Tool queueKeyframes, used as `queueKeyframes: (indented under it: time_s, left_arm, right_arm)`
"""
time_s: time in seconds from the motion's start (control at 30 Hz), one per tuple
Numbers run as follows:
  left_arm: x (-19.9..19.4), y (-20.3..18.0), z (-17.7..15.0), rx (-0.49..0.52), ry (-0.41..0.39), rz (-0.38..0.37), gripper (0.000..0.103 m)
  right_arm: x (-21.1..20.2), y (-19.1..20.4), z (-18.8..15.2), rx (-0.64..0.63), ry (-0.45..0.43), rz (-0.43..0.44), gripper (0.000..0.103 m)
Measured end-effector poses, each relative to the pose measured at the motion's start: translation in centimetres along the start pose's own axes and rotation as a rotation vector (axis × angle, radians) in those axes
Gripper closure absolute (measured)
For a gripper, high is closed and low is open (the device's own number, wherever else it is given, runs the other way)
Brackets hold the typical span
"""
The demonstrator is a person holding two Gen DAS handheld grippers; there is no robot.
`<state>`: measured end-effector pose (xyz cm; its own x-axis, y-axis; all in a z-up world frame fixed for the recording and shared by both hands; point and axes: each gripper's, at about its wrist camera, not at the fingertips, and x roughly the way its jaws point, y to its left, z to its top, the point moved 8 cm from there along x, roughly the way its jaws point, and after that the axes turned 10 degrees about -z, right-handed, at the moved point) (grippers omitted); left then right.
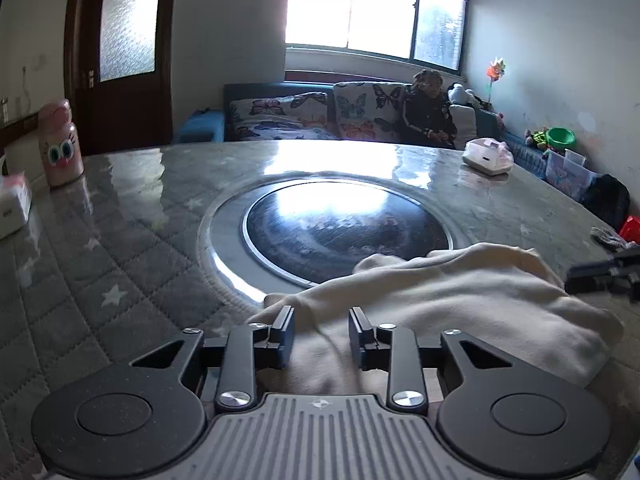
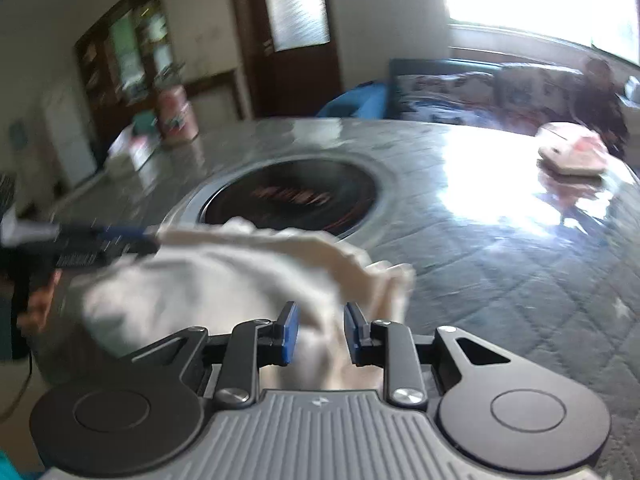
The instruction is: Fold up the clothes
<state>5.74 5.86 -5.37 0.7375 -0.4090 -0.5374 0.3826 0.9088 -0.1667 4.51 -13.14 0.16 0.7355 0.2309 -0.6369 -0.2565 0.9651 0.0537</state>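
A cream garment [image 1: 460, 300] lies crumpled on the quilted grey table cover [image 1: 120, 240], at the near rim of a round dark glass inset [image 1: 344, 228]. My left gripper [image 1: 321, 320] is low over the garment's left part. Its jaws stand apart with cloth lying loosely between them. The right gripper's dark tip [image 1: 576, 276] shows at the garment's right edge. In the blurred right wrist view, my right gripper [image 2: 321, 316] is shut on a bunched fold of the garment [image 2: 200, 280], which is lifted. There the left gripper [image 2: 148, 240] reaches in from the left.
A pink bottle with cartoon eyes [image 1: 60, 144] and a white box [image 1: 12, 208] stand at the table's far left. A tissue box [image 1: 488, 156] sits at the far right. A person [image 1: 428, 116] sits on the butterfly-print sofa beyond the table.
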Motion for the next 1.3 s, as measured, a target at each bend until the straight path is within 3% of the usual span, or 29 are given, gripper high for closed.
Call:
queueKeyframes:
  time_s: [0.2,0.4,0.6,0.9,1.17,1.3]
  left_arm:
    - [0.0,-5.8,0.8,0.087,0.001,-0.120,0.060]
    - [1.6,-14.0,0.2,0.213,0.053,-0.320,0.060]
    - [2.9,-20.7,-1.3,0.375,0.086,-0.473,0.060]
    - [4.7,-22.6,-2.6,0.368,0.147,-0.567,0.057]
    - [4.2,-22.6,-3.1,0.361,0.141,-0.573,0.054]
    - [2.2,-20.7,-2.2,0.339,0.094,-0.538,0.053]
  right_arm:
    - [2.6,-2.3,0.9,0.040,0.028,0.013,0.081]
    - [4.6,-2.7,0.5,0.050,0.069,0.061,0.088]
    - [4.8,-2.6,0.8,0.035,0.075,0.084,0.099]
    - [1.9,-1.3,3.1,-0.106,-0.046,0.047,0.099]
    - [5.0,-2.1,1.3,-0.103,0.041,0.016,0.098]
    - [2.9,-2.1,1.8,-0.110,-0.007,-0.003,0.095]
